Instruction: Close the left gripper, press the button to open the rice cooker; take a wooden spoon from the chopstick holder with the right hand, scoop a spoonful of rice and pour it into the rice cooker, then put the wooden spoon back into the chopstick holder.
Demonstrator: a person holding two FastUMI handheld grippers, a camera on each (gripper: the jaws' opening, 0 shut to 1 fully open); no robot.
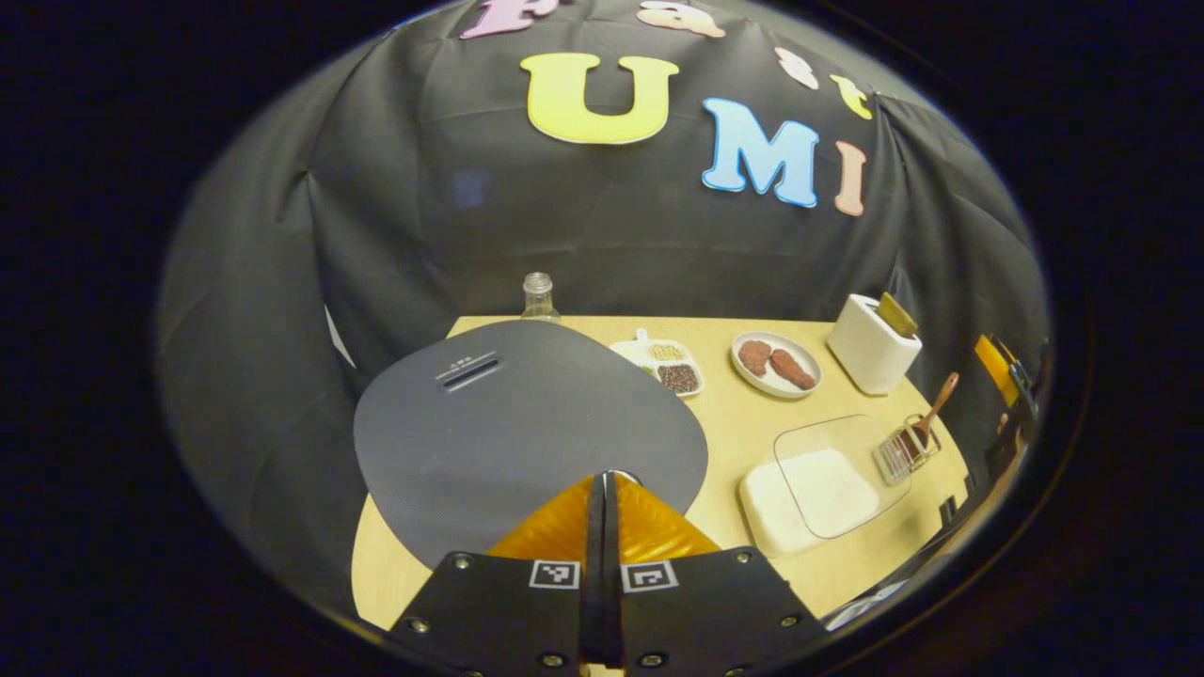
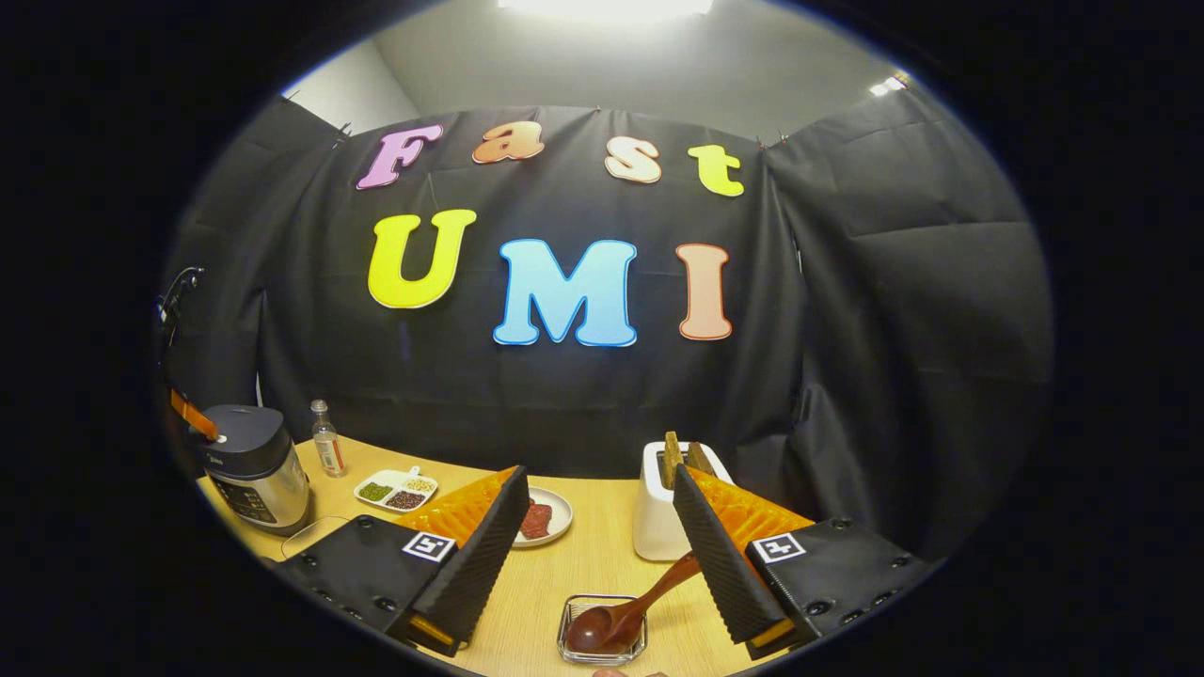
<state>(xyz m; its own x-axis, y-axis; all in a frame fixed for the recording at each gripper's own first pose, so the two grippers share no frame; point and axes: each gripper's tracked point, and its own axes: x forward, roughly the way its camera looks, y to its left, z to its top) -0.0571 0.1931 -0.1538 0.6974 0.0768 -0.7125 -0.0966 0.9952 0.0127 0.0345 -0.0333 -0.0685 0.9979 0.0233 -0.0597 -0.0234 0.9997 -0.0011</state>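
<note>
- Wooden spoon (image 2: pixel 628 611): light, stiff and smooth. It lies tilted in the clear holder (image 2: pixel 602 628), bowl down, handle slanting up to the right; that handle is the place to grip, well above the holder's rim.
- Right gripper (image 2: pixel 602 536) hangs above the holder with its fingers wide apart, holding nothing; the handle passes just beside its right finger.
- Left gripper (image 1: pixel 603 503) has its fingers pressed together, tips at the near edge of the cooker (image 1: pixel 527 423) lid, which looks shut. I judge the button press is in hand.
- Rice (image 1: pixel 828 494) sits in a white tub under a clear lid set askew, between cooker and holder; loose grains will spill easily.
- Nearby: toaster (image 2: pixel 663 508) right behind the holder, a meat plate (image 2: pixel 544 517), a bean dish (image 2: pixel 400 489), a bottle (image 2: pixel 326 440). The toaster crowds the lift path most.
</note>
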